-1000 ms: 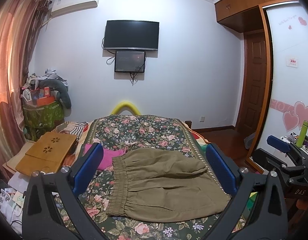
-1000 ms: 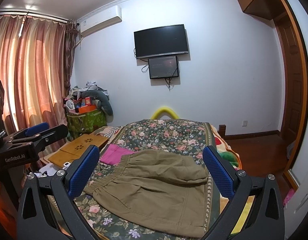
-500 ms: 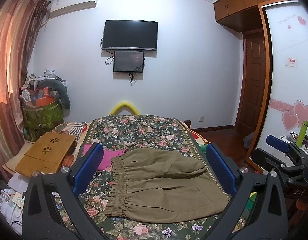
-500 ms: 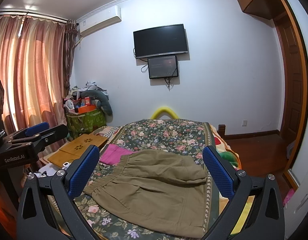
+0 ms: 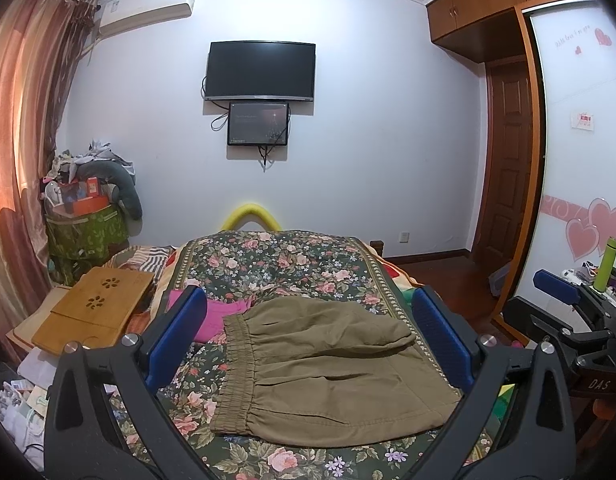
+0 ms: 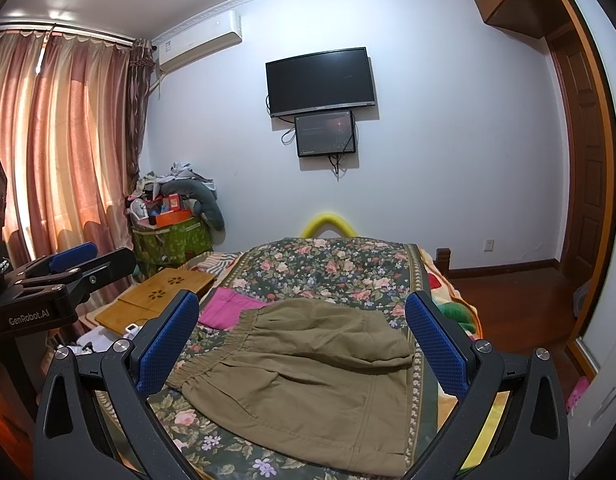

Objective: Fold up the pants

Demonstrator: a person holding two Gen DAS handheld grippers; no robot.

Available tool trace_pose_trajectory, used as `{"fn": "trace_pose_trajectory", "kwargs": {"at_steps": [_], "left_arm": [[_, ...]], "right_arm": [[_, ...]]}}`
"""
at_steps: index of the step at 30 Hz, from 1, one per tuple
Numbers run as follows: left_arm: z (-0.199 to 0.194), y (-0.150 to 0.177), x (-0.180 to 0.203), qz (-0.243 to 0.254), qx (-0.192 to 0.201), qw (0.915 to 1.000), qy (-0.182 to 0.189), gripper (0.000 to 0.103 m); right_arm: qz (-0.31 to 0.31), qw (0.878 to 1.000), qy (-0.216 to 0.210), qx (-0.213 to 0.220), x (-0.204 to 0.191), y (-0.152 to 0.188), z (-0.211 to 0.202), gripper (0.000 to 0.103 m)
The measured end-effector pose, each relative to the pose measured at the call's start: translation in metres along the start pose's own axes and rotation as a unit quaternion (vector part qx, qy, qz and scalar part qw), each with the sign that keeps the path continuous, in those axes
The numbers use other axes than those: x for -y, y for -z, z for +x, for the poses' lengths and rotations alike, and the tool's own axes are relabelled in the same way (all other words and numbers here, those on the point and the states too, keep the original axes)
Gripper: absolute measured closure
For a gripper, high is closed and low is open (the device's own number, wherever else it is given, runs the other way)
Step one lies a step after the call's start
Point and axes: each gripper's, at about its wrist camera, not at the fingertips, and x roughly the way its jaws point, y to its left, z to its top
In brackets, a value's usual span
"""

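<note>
Olive-green pants (image 5: pixel 324 368) lie folded into a compact rectangle on the floral bedspread (image 5: pixel 276 256), elastic waistband to the left. The same pants (image 6: pixel 308 372) fill the lower middle of the right wrist view. My left gripper (image 5: pixel 308 336) hovers above and in front of them, jaws wide apart, nothing between the blue pads. My right gripper (image 6: pixel 302 340) is held the same way, open and empty, off the cloth. Each gripper shows at the edge of the other's view: the right gripper (image 5: pixel 564 308) at right, the left gripper (image 6: pixel 64 272) at left.
A pink garment (image 5: pixel 216 316) lies beside the waistband. A wooden lap desk (image 5: pixel 96 308) rests left of the bed, with a heaped green basket (image 5: pixel 84 232) behind it. A wardrobe (image 5: pixel 580 140) and door (image 5: pixel 504 160) stand at the right. A green bottle (image 5: pixel 606 264) is nearby.
Both grippers have stayed open above the pants; the views drift only slightly. The pants have not moved.
</note>
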Motion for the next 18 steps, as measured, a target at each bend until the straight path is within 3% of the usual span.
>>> {"fn": "trace_pose_trajectory", "kwargs": {"at_steps": [12,18], "left_arm": [[0.006,0.002,-0.001,0.002,-0.009,1.0000,0.000,0.000],[0.035,0.004,-0.005,-0.001,-0.035,0.9993,-0.011,0.000]], "right_arm": [[0.003,1.000,0.004,-0.009,0.002,0.002,0.006,0.001],[0.011,1.000,0.009,-0.027,0.011,0.009,0.024,0.001]]}}
